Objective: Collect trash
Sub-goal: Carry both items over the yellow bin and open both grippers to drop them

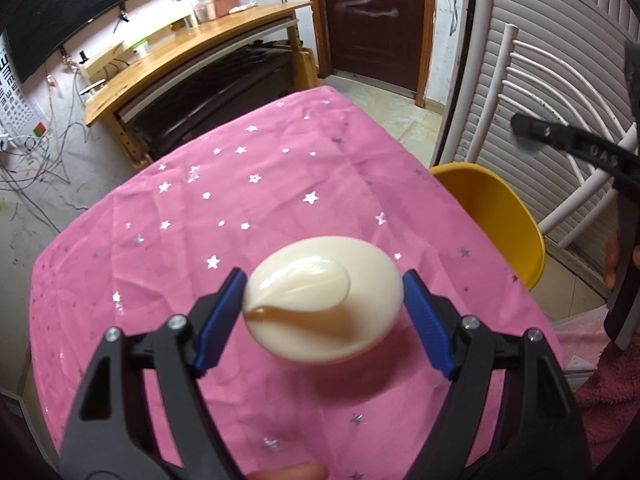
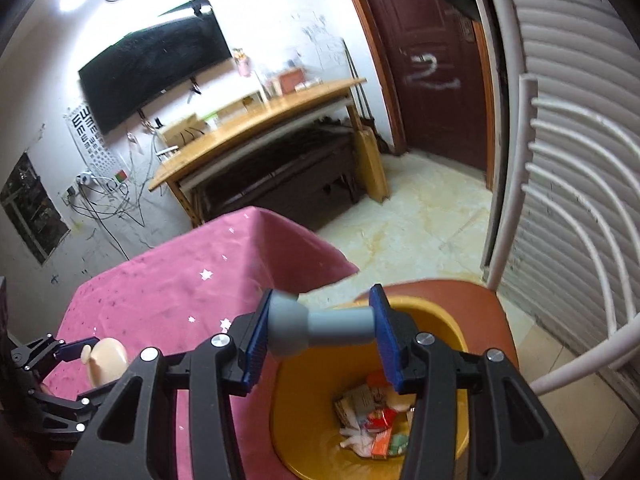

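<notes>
My left gripper (image 1: pixel 324 300) is shut on a cream oval plastic piece (image 1: pixel 320 280) with a brownish smear across it. The blue pads press on both its sides, above the pink star-print tablecloth (image 1: pixel 240 168). The right wrist view shows the same cream piece (image 2: pixel 108 360) at the lower left, above the table's near edge. My right gripper (image 2: pixel 320 328) is shut on a grey dumbbell-shaped plastic part (image 2: pixel 316 328), held crosswise between the pads. It hangs over the rim of a yellow bin (image 2: pixel 440 320) that holds several wrappers and paper scraps (image 2: pixel 372 424).
The yellow bin (image 1: pixel 492 216) stands on a brown chair seat (image 2: pixel 480 304) with a white slatted back (image 2: pixel 560 200), just right of the table corner. Beyond are tiled floor, a wooden desk (image 2: pixel 260 120), a dark door and a louvred shutter.
</notes>
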The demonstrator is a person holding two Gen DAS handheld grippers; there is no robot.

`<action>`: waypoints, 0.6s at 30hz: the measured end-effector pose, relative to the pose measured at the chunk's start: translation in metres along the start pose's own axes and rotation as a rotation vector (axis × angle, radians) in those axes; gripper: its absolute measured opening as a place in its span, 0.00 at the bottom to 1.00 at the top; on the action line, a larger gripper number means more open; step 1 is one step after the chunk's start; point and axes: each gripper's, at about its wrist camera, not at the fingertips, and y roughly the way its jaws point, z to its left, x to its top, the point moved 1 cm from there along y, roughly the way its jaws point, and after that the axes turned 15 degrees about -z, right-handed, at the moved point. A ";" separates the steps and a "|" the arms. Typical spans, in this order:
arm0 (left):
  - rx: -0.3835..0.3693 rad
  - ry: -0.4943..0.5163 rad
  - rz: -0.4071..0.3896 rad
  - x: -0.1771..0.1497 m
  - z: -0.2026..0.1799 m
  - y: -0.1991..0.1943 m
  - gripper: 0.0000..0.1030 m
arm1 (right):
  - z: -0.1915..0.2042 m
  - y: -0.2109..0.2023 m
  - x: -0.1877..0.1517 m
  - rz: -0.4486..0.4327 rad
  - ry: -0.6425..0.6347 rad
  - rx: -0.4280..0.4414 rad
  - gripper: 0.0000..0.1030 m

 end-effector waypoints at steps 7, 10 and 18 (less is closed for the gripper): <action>-0.029 0.028 -0.003 0.010 -0.019 0.006 0.74 | -0.011 -0.003 -0.002 -0.010 0.026 -0.023 0.53; -0.051 0.044 -0.011 0.018 -0.033 0.008 0.74 | -0.019 -0.011 0.003 -0.048 0.059 -0.023 0.55; -0.131 0.102 -0.020 0.033 -0.083 0.019 0.74 | -0.041 -0.033 0.016 -0.140 0.132 -0.047 0.60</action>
